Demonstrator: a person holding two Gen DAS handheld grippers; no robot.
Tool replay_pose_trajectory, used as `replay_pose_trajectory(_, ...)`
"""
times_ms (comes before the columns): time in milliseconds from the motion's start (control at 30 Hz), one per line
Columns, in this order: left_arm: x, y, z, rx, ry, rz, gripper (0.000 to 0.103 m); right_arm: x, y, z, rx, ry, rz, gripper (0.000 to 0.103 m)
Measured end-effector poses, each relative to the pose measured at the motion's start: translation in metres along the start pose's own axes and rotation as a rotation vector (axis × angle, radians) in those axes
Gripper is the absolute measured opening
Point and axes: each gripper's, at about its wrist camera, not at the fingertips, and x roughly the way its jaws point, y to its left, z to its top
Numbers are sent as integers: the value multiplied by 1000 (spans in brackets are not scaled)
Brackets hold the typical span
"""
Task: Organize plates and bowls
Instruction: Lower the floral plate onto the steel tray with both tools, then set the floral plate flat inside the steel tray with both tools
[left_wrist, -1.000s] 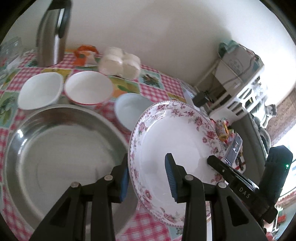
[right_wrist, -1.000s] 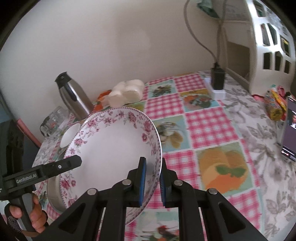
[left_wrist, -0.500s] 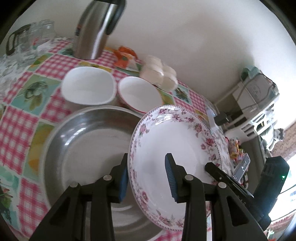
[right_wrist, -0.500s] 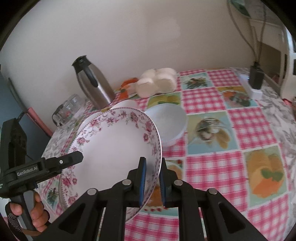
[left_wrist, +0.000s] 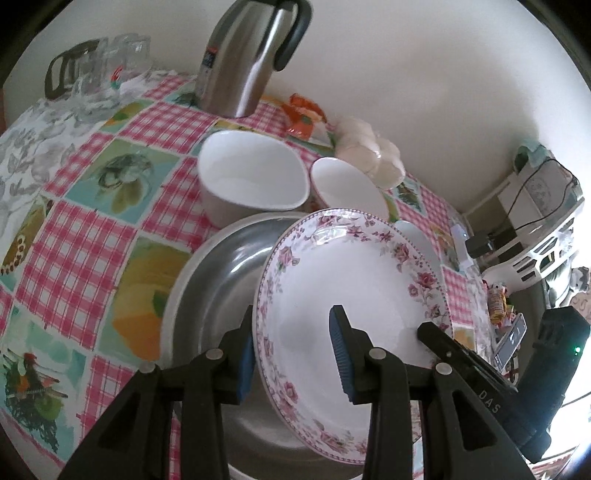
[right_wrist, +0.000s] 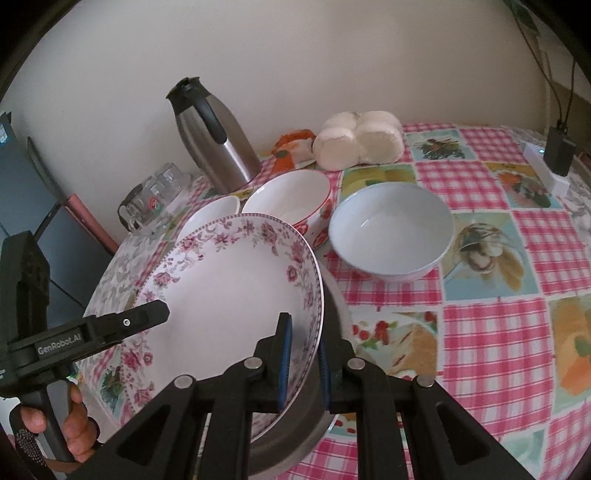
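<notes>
Counting dishes: one floral plate, one steel basin and three bowls are seen, namely a squarish white bowl, a red-rimmed bowl and a pale blue bowl.
Plate: it is held tilted over the basin, its lower rim inside the basin's wall.
Left gripper: its jaws are closed across the plate's rim, one pad behind the plate and one on its face.
Right gripper: it is clamped narrowly on the opposite rim of the plate.
Other things: one steel flask, a cluster of glass mugs, a white wrapped pack and an orange wrapper are set along the desk's wall edge.
Open room: the checked cloth toward the desk's right edge is left bare beyond the blue bowl.
Hidden: the basin's right half is covered by the plate; the squarish bowl is mostly cut off in the right wrist view.
Hand: only fingers on the left gripper's handle are visible.
</notes>
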Motion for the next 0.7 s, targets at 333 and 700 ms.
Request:
replay_pose_trajectory(333, 9, 12, 0, -26, 41, 23, 38, 18, 6, -5, -7, 41, -5, 15)
replay_pose_trajectory(700, 18, 16, -1, -35, 71, 53, 38, 28, 4, -9, 6, 62, -4, 15)
